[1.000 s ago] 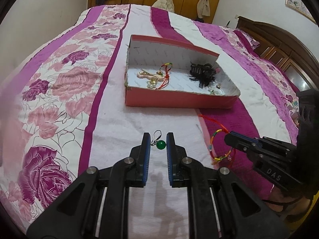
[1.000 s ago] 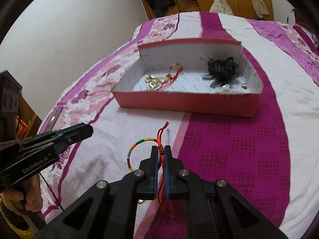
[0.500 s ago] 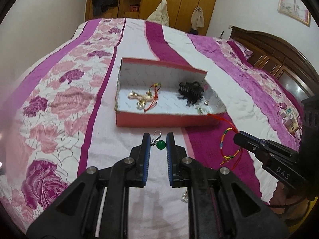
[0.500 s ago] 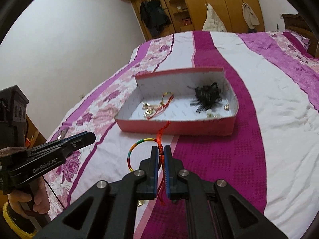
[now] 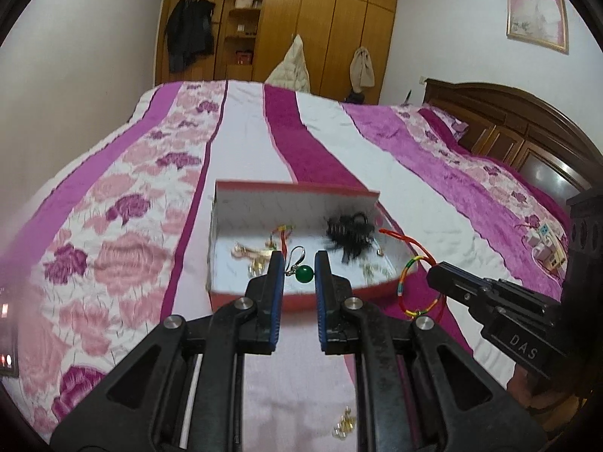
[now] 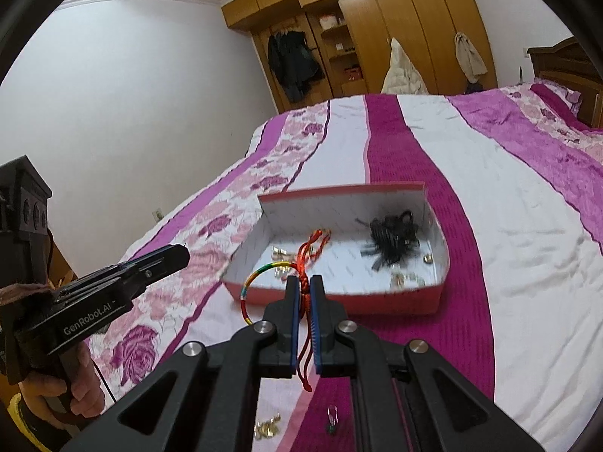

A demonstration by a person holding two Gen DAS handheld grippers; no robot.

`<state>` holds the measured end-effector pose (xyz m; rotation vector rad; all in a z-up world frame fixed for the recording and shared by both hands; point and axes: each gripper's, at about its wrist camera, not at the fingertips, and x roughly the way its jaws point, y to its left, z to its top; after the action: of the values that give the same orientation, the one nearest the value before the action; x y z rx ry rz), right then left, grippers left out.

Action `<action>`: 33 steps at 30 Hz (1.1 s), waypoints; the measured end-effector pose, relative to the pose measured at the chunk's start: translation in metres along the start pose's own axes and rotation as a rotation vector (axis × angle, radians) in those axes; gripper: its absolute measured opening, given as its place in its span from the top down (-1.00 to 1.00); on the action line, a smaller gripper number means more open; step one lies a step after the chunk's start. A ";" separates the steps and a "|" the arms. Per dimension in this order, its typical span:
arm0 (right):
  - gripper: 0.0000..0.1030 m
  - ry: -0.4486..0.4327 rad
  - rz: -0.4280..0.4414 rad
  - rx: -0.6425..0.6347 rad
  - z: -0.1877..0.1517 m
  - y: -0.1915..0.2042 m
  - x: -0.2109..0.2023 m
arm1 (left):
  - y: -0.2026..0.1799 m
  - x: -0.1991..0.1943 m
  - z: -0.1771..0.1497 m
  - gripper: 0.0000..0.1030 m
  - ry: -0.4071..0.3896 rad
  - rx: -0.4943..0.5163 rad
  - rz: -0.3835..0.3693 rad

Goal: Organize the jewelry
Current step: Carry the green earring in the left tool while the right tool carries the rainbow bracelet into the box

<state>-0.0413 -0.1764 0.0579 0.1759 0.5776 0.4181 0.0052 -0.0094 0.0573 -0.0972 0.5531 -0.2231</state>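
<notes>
Since a second ago I have lifted both hand-held grippers off the bed, so the red box sits farther below. My left hand-held gripper pinches a green bead earring; my right hand-held gripper is clamped on a multicoloured string bracelet. I should carry both clear over the near wall before releasing. The box holds gold pieces, a red cord and a black hair claw.

both tools, the left tool with its earring and the right tool with its bracelet, are now higher above the bed, nearer the box.
</notes>
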 end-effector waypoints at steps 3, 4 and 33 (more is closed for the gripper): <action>0.87 -0.025 -0.004 -0.002 0.007 0.000 0.004 | 0.003 0.003 0.007 0.86 -0.031 -0.010 -0.001; 0.87 -0.031 -0.008 -0.004 0.009 0.000 0.005 | 0.006 0.005 0.010 0.85 -0.045 -0.018 0.000; 0.86 -0.002 -0.126 -0.004 0.030 -0.038 0.128 | 0.038 0.125 0.002 0.85 0.008 -0.077 0.064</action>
<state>0.0846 -0.1566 0.0092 0.1354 0.5825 0.2964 0.1169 -0.0019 -0.0101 -0.1526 0.5719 -0.1396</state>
